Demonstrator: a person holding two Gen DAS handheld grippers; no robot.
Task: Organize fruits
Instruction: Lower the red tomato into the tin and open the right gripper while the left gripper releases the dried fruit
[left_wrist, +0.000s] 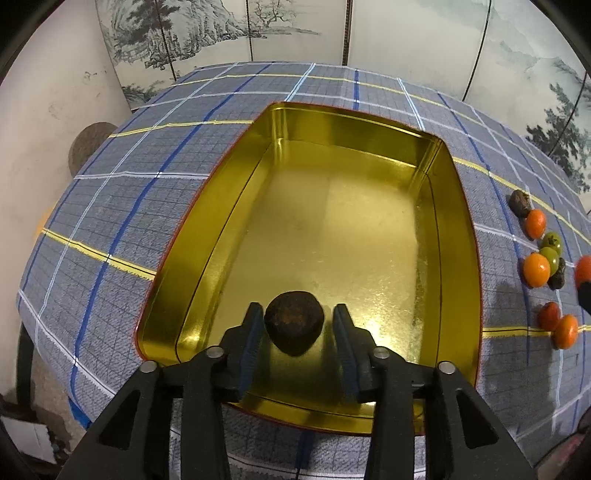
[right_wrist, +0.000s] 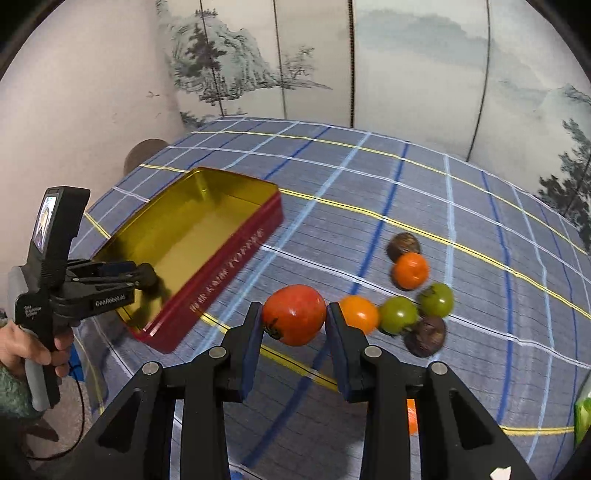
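Note:
A gold-lined tin (left_wrist: 236, 177) with red outer walls (right_wrist: 229, 266) lies on the checked cloth. My left gripper (left_wrist: 297, 314) hangs over the tin's near end, open. A dark brown fruit (left_wrist: 294, 323) rests on the tin floor between its pads, with a gap on the right side. The right wrist view shows this left gripper (right_wrist: 146, 275) reaching into the tin. My right gripper (right_wrist: 293, 314) is shut on a red-orange fruit (right_wrist: 294, 325), held above the cloth to the right of the tin. Several loose orange, green and dark fruits (right_wrist: 398, 314) lie in a cluster (left_wrist: 535, 269) further right.
A painted folding screen (right_wrist: 406, 74) stands behind the table. A person's hand (right_wrist: 22, 347) grips the left tool's handle at the table's left edge. A round brown stool (left_wrist: 88, 147) sits beyond the left side. Something green (right_wrist: 583, 410) shows at the right edge.

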